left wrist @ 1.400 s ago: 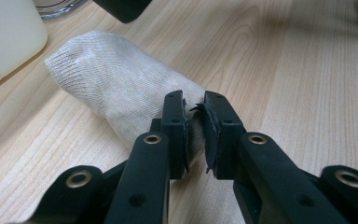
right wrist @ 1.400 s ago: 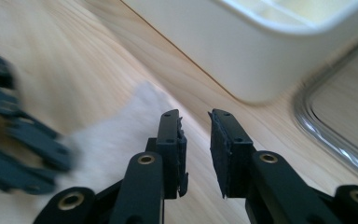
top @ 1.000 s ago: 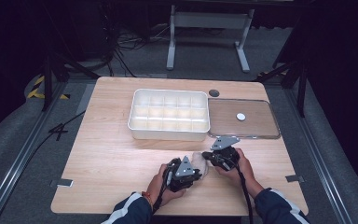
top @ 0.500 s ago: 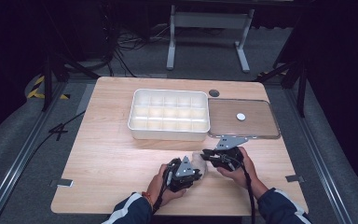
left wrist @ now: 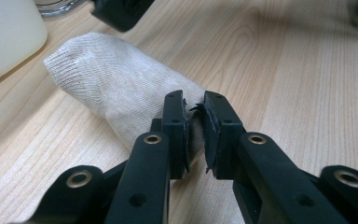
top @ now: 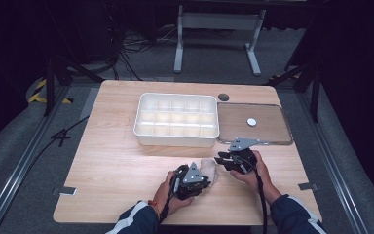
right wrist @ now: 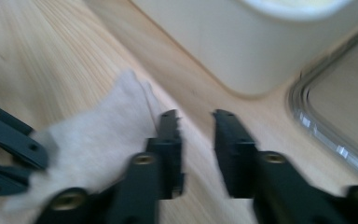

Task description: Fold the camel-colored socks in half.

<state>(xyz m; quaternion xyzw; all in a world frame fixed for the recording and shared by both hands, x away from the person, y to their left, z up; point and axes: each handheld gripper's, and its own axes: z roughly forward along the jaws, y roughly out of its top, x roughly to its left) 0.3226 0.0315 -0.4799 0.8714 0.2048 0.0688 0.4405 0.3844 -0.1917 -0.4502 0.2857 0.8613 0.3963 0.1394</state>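
The left hand-held gripper (left wrist: pixel 194 126) pinches a beige sock (left wrist: pixel 121 88) lying in front of the white box (top: pixel 177 119). The right hand-held gripper (right wrist: pixel 196 140), blurred, has just been opening, seemingly off the sock.

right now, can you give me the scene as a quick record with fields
work in hand: handling a rolled beige sock on the wooden table
left gripper: shut on the sock, pinching its fabric
right gripper: jaws have just been opening, nothing between them, sock beside one jaw
white compartment tray: behind the sock, compartments look bare
clear lid: flat on the table, right of the tray, touching it
small white disc: on the lid
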